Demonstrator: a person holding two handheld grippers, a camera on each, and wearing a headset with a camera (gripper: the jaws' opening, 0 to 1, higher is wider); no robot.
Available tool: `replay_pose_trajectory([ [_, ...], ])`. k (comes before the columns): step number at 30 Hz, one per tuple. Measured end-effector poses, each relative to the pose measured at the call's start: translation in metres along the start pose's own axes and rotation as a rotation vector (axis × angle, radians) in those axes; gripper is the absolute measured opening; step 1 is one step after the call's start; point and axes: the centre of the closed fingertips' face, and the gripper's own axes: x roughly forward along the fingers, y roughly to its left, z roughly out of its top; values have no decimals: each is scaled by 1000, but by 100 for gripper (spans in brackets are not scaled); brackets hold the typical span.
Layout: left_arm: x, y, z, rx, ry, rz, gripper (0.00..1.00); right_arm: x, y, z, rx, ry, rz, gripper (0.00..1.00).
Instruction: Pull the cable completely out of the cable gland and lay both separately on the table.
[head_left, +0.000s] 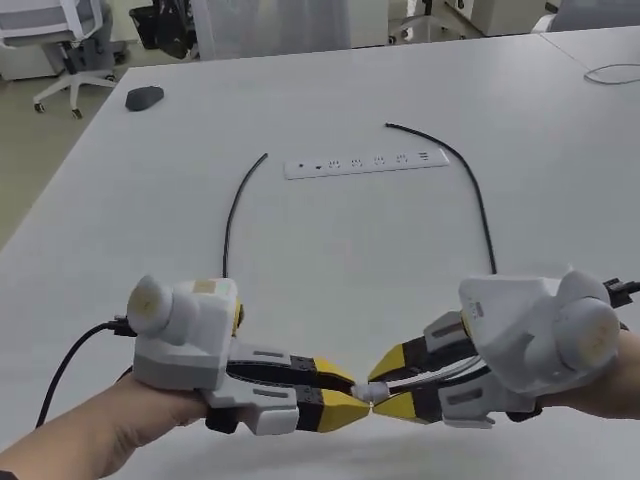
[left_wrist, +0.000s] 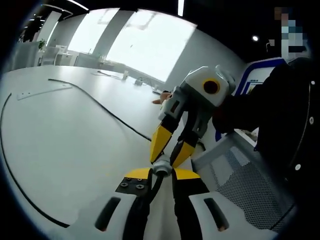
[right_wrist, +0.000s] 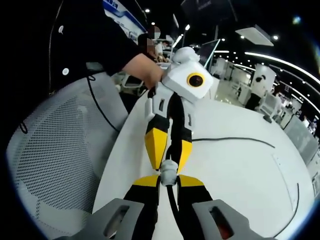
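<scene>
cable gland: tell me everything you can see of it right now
The cable gland is a small, pale grey-white, plastic-looking piece with a round, ring-shaped end. It is held above the table, where the left gripper and right gripper meet tip to tip. The right jaws seem closed on it, the left on the black cable right beside it. The cable still runs through it.
</scene>
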Motion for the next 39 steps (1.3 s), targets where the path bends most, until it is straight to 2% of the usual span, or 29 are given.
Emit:
replay_pose_trajectory([
  [10, 1, -2, -1, 6, 7, 4, 16, 0, 2, 0, -14, 4, 4, 8],
  [13, 2, -3, -3, 94, 19, 15, 16, 1, 4, -2, -17, 12, 9, 8],
  [14, 2, -5, -5, 95, 26, 14, 16, 1, 5, -3, 5, 17, 17, 8],
  [15, 3, -5, -5, 130, 31, 18, 16, 1, 5, -3, 16, 20, 18, 8],
  [18, 2, -4, -2, 160, 24, 29, 15, -1, 2, -3, 54, 17, 18, 9],
  [20, 2, -4, 0, 179, 17, 31, 15, -2, 1, -2, 116, 5, 26, 9],
  [21, 2, -4, 0, 178, 17, 34, 15, -3, 1, 0, 156, -8, 40, 9],
  [22, 2, -3, 0, 184, 15, 34, 15, -4, 0, -1, 165, -5, 40, 10],
  [24, 2, -4, 1, 180, 14, 31, 15, -4, 0, -1, 143, 3, 42, 9],
  [25, 2, -4, 1, 175, 15, 31, 15, -4, 1, 0, 82, 12, 38, 9],
  [31, 3, -3, 2, 143, 4, 29, 16, -4, 1, -1, 82, 28, 36, 8],
  [33, 3, -2, 5, 131, -16, 35, 16, -4, -1, -1, 75, 28, 28, 8],
  [34, 3, -2, 9, 116, -41, 31, 16, -5, -1, 0, 78, 28, 28, 8],
  [39, 3, -2, 9, 133, -36, 28, 16, -6, -2, 0, 87, 26, 29, 8],
])
